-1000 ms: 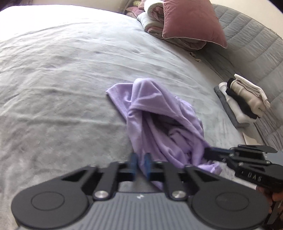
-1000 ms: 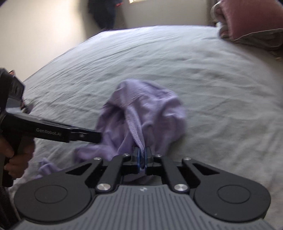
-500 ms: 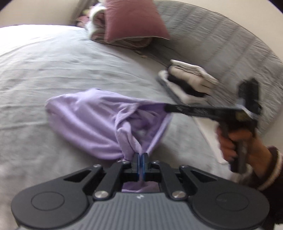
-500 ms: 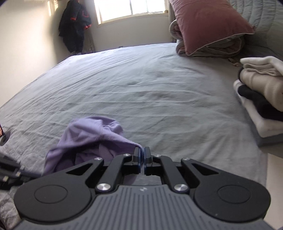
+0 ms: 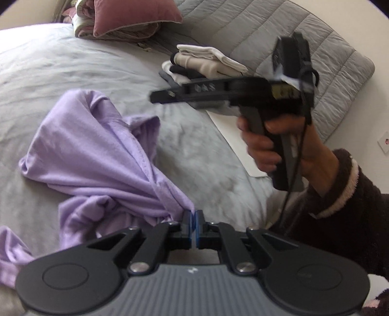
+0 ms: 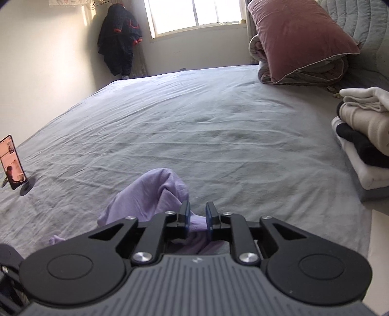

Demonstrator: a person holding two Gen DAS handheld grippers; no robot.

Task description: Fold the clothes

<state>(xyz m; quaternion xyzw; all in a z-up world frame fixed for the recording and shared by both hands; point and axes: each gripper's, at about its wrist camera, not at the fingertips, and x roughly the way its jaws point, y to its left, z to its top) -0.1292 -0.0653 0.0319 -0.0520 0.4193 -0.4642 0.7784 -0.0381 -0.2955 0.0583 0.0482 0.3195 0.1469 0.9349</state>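
**Inspector A:** Lavender garment (image 5: 97, 155), thin soft knit with a stitched hem, crumpled in loose folds on grey bedding (image 5: 73, 68) with a faintly napped, wrinkled surface. Lying from centre toward 9 o'clock in the left wrist view. Left gripper (image 5: 193, 224) clamped tight on a bunched corner of that fabric at 6 o'clock, blue pads pressed together with cloth pinched between.

**Inspector B:** Confirmed. Right gripper (image 6: 197, 218) with jaws opening, a gap visible between the blue pads; lavender cloth lying under and between them, not pressed. Black matte linkages, ribbed grey housing.

**Inspector A:** Seen only from the left wrist: right gripper from the side (image 5: 155, 93) at 1 o'clock, lifted clear of the garment, pistol grip in a hand (image 5: 279, 145), dark fleecy sleeve (image 5: 352, 194) with a pale cuff. Quilted grey cover (image 5: 304, 48) behind it.

**Inspector B:** Seen only from the right wrist: phone on a round stand (image 6: 13, 165) at 9 o'clock, window (image 6: 194, 14) at 12, dark jacket (image 6: 120, 39) hanging at 11.

**Inspector A:** Common to both: folded stack (image 6: 364, 136), cream, black and white layers, at 3 o'clock in the right view, 12 to 1 in the left. Dusty-rose velvety pillow (image 6: 299, 39) resting on a rolled duvet (image 6: 262, 63).
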